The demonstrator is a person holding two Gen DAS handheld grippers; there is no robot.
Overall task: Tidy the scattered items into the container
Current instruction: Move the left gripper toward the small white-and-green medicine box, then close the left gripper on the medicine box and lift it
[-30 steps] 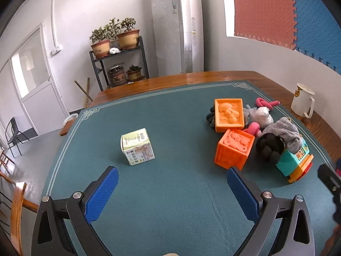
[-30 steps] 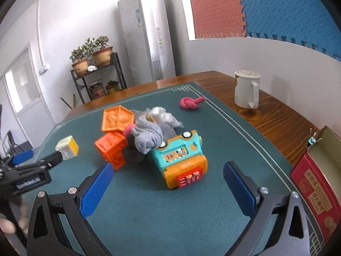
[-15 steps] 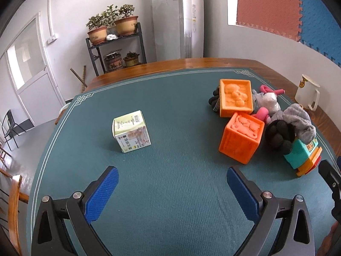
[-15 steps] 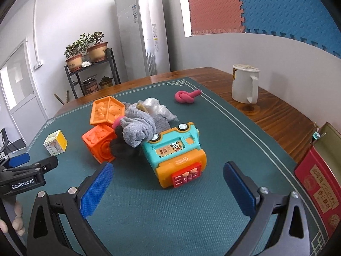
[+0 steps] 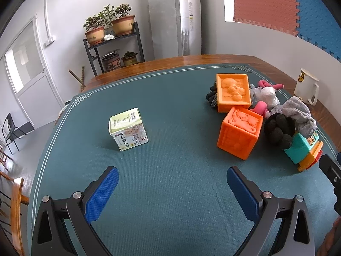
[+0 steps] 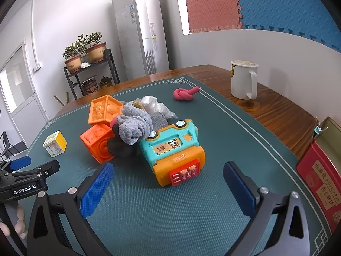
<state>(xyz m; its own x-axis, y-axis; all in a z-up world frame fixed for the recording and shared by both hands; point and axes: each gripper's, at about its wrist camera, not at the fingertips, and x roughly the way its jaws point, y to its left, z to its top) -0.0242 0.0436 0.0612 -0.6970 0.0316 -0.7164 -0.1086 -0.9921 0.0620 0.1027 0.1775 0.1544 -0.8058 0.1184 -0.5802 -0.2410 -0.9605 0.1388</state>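
Holding both tools wide apart with nothing between the pads: my left gripper (image 5: 172,189) hangs over bare green mat (image 5: 170,111), small carton (image 5: 127,129) ahead-left, orange cubes (image 5: 239,133) ahead-right. My right gripper (image 6: 168,186) faces the toy bus (image 6: 174,149), which lies tipped on its side (grey sock (image 6: 135,125) draped against it). Red tin (image 6: 319,177) sits open at the right table edge; pink knot (image 6: 184,93) and mug (image 6: 244,80) farther back.

Left hand-held gripper (image 5: 172,188) agape, empty; right hand-held gripper (image 6: 168,185) likewise, apparently level.
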